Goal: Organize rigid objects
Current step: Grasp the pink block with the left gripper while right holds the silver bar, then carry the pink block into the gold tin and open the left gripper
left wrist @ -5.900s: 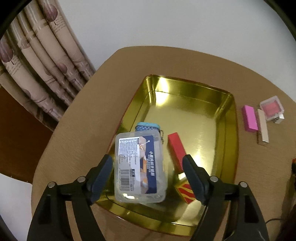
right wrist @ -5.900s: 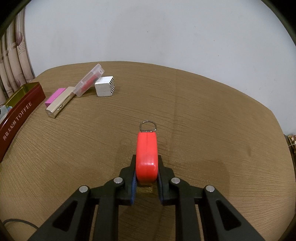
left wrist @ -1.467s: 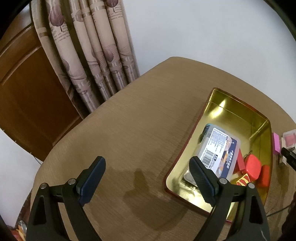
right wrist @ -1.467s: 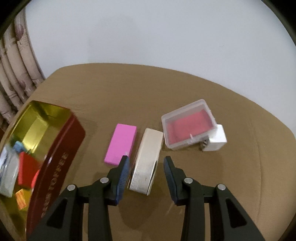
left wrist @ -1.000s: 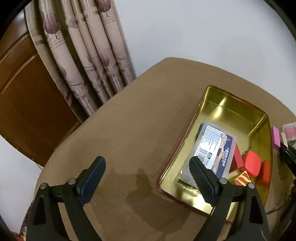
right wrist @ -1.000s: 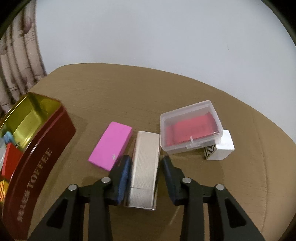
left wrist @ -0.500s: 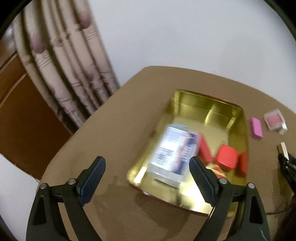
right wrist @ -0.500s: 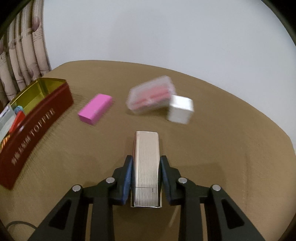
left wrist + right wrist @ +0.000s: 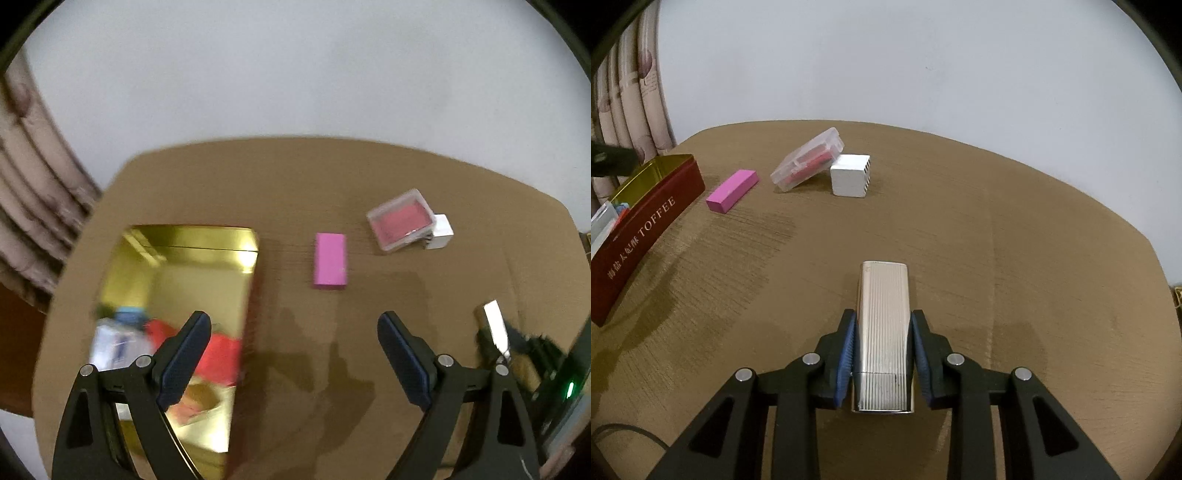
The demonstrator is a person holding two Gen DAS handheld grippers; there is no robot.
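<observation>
My right gripper is shut on a ribbed champagne-gold case and holds it above the brown table; the case also shows at the right edge of the left wrist view. My left gripper is open and empty above the table, just right of the gold toffee tin. The tin holds a clear labelled box and red items, blurred. A pink block, a clear box with red contents and a white cube lie on the table beyond.
The pink block, clear box and white cube sit at the far left-centre in the right wrist view. Curtains hang left of the table. A cable lies at the near left edge.
My left gripper has swung right, from over the tin to over the table beside it. My right gripper has lifted the gold case and drawn it back from the other items.
</observation>
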